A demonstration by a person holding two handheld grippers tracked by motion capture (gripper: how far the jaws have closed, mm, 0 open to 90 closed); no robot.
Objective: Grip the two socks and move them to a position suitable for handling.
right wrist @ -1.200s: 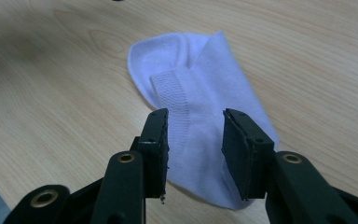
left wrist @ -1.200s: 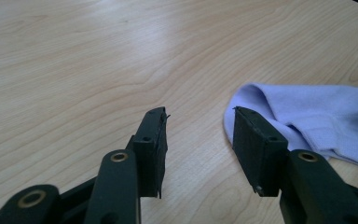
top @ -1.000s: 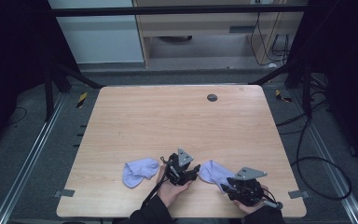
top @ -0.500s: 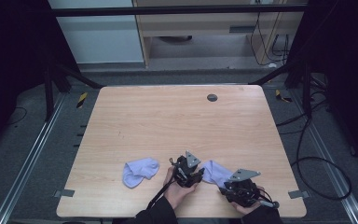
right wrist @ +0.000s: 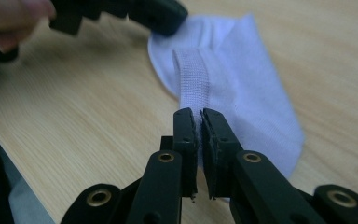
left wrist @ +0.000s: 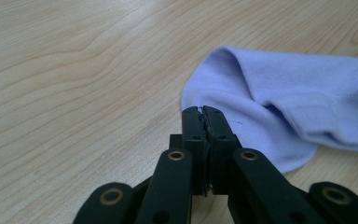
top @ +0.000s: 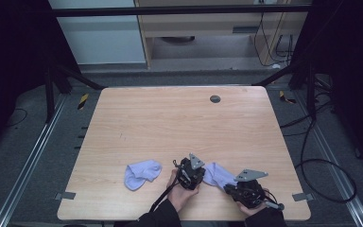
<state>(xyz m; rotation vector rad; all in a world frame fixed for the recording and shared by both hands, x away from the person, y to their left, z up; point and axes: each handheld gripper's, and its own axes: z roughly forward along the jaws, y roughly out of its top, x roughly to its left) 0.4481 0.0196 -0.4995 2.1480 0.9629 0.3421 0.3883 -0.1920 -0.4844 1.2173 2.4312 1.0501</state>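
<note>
A pale lilac sock point(top: 216, 172) lies near the table's front edge between my two grippers. My left gripper point(top: 201, 174) is at its left end and my right gripper point(top: 229, 186) at its right end. In the left gripper view the jaws point(left wrist: 203, 111) have just been closing and stand shut, nipping the sock's point(left wrist: 284, 93) edge. In the right gripper view the jaws point(right wrist: 196, 116) have just been closing on the ribbed cuff point(right wrist: 193, 79), which runs between the pads. The sock's body point(right wrist: 247, 93) lies flat beyond, with the left gripper point(right wrist: 135, 11) at its far end.
A second lilac sock point(top: 142, 172) lies crumpled just left of the left hand. The wooden table point(top: 179, 127) has a round dark grommet point(top: 215, 99) near its far edge. Black frame posts and cables stand on the floor around it.
The left gripper has shifted slightly right, up to the sock between the hands. The right hand has kept its place.
</note>
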